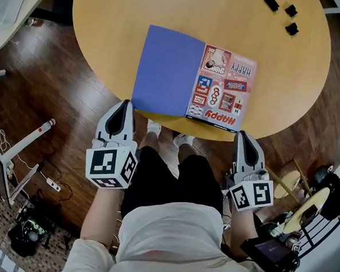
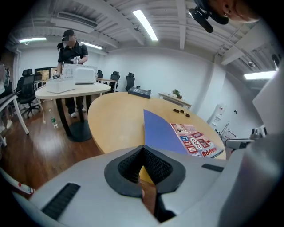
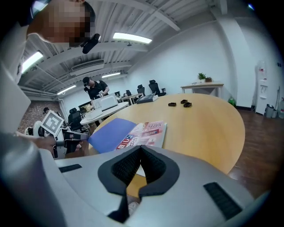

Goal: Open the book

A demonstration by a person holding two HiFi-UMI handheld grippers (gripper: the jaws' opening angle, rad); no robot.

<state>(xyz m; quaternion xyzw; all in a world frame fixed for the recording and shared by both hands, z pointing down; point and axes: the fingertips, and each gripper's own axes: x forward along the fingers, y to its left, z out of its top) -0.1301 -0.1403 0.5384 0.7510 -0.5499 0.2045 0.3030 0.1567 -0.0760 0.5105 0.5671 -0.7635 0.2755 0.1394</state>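
From where I steer, the thin soft-covered book lies flat at the near edge of the round tan wooden table, its near border reaching that edge. It looks to me as though it already lies open: a plain blue leaf is spread toward the table's left side and a page printed with bright stickers toward its right, the two meeting along a fold down the middle. I cannot tell whether the blue leaf is the cover or an inner sheet. My left gripper hangs just off the near edge below the blue leaf's near left corner, jaws together and nothing between them. My right gripper hangs off the near edge below the sticker page's near right corner, its jaws likewise pressed together and empty. Neither touches the book. I judge the book light and floppy, its glossy leaves apt to slide on the smooth wood and to crease if pinched hard. If another leaf must turn, I would pinch a free corner at the near edge, lightly, and steady the other half with the second gripper. Three small black blocks sit near the far right edge, well apart from everything.
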